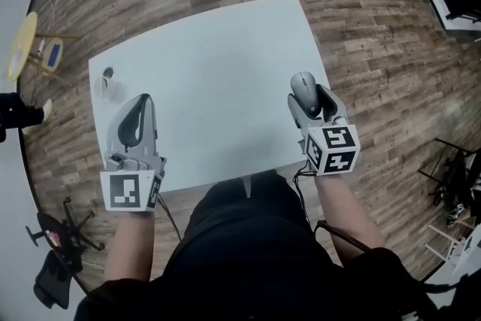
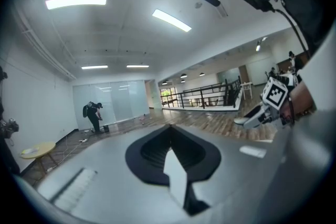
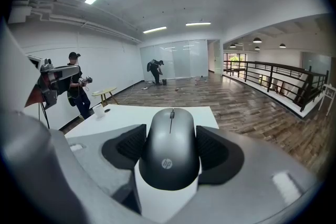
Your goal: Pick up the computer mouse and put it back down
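Note:
A dark grey computer mouse [image 1: 304,86] sits between the jaws of my right gripper [image 1: 308,95], over the right edge of the white table [image 1: 218,64]. In the right gripper view the black pads [image 3: 126,147] press on both sides of the mouse [image 3: 170,147], which points away from me, with the table top showing beyond it. My left gripper [image 1: 143,100] hovers near the table's front left corner. Its jaws meet at the tips with nothing between them, as the left gripper view [image 2: 169,127] shows.
A small white cup [image 1: 107,86] stands at the table's left edge. A round yellow side table [image 1: 22,45] is on the wood floor to the left. A person [image 3: 79,89] stands beyond the table by the wall. Black stands lie on the floor at lower left [image 1: 60,237].

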Action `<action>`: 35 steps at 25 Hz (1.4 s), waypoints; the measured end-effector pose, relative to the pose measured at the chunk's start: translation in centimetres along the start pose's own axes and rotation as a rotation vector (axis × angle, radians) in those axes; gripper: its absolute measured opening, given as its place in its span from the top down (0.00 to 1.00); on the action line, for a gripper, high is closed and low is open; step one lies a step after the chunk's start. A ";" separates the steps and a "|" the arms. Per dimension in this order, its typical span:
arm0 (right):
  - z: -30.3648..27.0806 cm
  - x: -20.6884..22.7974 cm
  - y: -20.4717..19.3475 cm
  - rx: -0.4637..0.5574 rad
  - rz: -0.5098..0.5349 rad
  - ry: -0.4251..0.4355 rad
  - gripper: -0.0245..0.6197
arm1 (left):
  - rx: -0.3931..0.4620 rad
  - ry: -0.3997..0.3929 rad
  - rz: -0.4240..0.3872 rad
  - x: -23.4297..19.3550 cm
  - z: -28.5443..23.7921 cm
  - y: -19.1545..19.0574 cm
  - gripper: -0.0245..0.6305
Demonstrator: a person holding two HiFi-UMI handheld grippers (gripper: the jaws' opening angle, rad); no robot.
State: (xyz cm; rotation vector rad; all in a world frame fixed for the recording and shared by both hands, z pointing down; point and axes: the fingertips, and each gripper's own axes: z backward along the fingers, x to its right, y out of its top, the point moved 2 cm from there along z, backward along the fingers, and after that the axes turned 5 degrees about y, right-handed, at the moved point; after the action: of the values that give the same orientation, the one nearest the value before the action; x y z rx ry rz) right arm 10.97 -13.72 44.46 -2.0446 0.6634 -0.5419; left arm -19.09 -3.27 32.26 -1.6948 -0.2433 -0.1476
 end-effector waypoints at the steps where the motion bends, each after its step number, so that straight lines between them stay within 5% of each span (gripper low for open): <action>1: -0.1 0.0 -0.3 -0.006 -0.003 0.002 0.50 | -0.002 -0.002 0.000 0.1 -0.1 0.0 0.96; 35: -4.1 0.4 -7.0 -0.147 -0.048 0.009 0.50 | -0.145 -0.052 0.097 1.5 -2.7 -3.0 0.96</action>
State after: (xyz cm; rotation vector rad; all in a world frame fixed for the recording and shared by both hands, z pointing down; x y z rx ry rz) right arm 10.51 -13.32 52.52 -2.2018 0.6781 -0.5442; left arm -18.23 -5.47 35.85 -1.8523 -0.1927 -0.0501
